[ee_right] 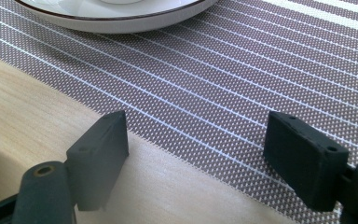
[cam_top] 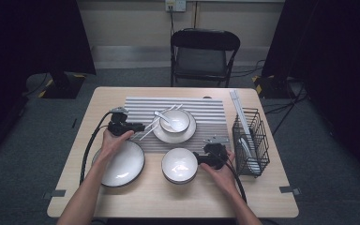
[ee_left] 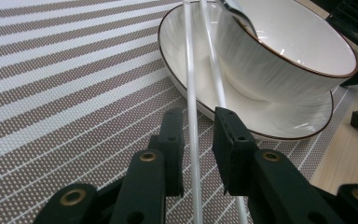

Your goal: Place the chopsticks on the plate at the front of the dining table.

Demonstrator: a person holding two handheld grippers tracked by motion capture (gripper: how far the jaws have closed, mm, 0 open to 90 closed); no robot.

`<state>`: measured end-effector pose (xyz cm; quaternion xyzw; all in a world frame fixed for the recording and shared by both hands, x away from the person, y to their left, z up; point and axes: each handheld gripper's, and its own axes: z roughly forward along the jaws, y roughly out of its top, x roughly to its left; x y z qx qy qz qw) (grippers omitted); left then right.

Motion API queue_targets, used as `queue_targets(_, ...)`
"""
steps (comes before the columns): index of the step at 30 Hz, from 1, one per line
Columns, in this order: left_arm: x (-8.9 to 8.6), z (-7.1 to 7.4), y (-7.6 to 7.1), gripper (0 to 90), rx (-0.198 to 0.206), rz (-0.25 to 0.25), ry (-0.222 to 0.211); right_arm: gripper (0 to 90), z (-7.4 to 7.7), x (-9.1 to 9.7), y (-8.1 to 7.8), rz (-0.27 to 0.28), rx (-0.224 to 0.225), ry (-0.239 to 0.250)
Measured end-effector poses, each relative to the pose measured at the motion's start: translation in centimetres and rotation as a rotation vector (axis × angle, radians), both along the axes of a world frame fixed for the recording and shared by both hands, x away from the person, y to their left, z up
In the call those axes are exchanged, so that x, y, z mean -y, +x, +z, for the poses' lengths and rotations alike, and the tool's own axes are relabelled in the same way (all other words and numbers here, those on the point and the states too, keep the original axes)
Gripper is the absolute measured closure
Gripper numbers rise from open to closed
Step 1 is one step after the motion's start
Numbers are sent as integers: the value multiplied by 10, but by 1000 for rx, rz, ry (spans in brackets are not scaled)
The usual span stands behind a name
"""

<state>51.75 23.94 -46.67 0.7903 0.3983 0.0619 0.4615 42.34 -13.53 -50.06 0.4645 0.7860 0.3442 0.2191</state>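
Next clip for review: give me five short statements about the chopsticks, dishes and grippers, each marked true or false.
1. A white chopstick runs between the fingers of the left gripper. True; a small gap shows on each side of it.
2. The right gripper is clamped on a bowl. False; its fingers stand wide apart with nothing between them, above the edge of the striped mat.
3. The bowl on the mat sits on a plate. True.
4. The wire rack stands at the left edge of the table. False; it stands at the right edge.
5. The big plate by the left hand lies on the mat. False; it lies on bare table, in front of the mat.
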Motion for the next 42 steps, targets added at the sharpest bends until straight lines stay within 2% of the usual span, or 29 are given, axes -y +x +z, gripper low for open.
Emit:
queue_targets(7,-12,3,-7,793,15,11,-14,212,0,0,0,0,0,-1)
queue_targets(12,-17,4,-14,794,15,9,-10,212,0,0,0,0,0,-1)
queue_targets(16,-17,6,-19,794,32,-4,-15,212,0,0,0,0,0,0)
queue_targets(19,-17,8,-22,801,48,-23,12,212,0,0,0,0,0,-1)
queue_targets(23,-21,8,-26,823,52,-19,3,212,0,0,0,0,0,0)
queue_targets(28,-23,7,-30,807,55,-28,36,212,0,0,0,0,0,-1)
queue_targets(30,-24,7,-29,797,50,-23,27,211,0,0,0,-1,0,0)
queue_targets(32,-24,6,-29,788,47,-26,42,210,0,0,0,-3,-1,0)
queue_targets(35,-23,4,-29,785,42,-26,40,210,0,0,0,-3,-1,0)
queue_targets(38,-23,4,-30,784,56,-25,46,210,0,0,0,-3,-1,0)
queue_targets(42,-21,3,-30,785,45,-28,52,210,0,0,0,-4,-1,0)
